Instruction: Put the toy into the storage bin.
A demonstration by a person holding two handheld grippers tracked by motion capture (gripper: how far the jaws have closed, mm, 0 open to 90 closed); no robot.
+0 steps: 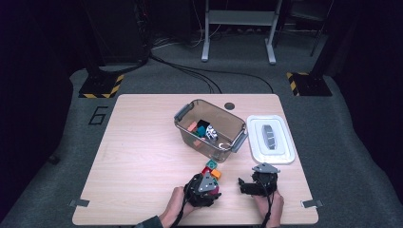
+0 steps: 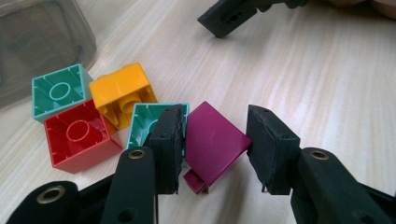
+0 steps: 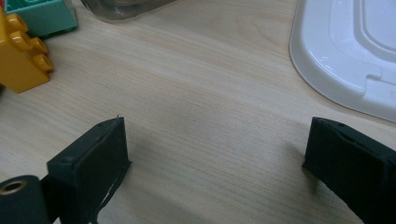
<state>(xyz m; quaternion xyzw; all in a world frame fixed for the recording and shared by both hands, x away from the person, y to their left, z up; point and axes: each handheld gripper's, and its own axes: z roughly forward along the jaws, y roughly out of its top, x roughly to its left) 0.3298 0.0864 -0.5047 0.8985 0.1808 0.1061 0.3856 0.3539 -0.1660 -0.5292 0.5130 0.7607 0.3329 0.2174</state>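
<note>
While several blocks already lie in the clear bin [image 1: 228, 124], the left tongs [image 2: 215, 140] clamp a magenta block [image 2: 212, 142] on the tabletop [image 1: 142, 152] beside four loose blocks [image 2: 93, 112]; the right tongs [image 3: 217, 158] gape, unloaded.

The left gripper [image 2: 212, 144] has its jaws around a purple block [image 2: 212, 140], and the red block [image 2: 79, 137], the yellow block [image 2: 122, 93] and two green blocks [image 2: 58, 91] sit packed close on one side of it, so there is no way in from there. On the other side the bare table [image 2: 327, 84] is wide open up to the right gripper [image 1: 259, 183], which hangs with its jaws far apart over bare wood. Farther back the clear box [image 1: 211, 129] and the white lid [image 1: 271, 138] beside it block the way, but the whole left part of the table has lots of room.
</note>
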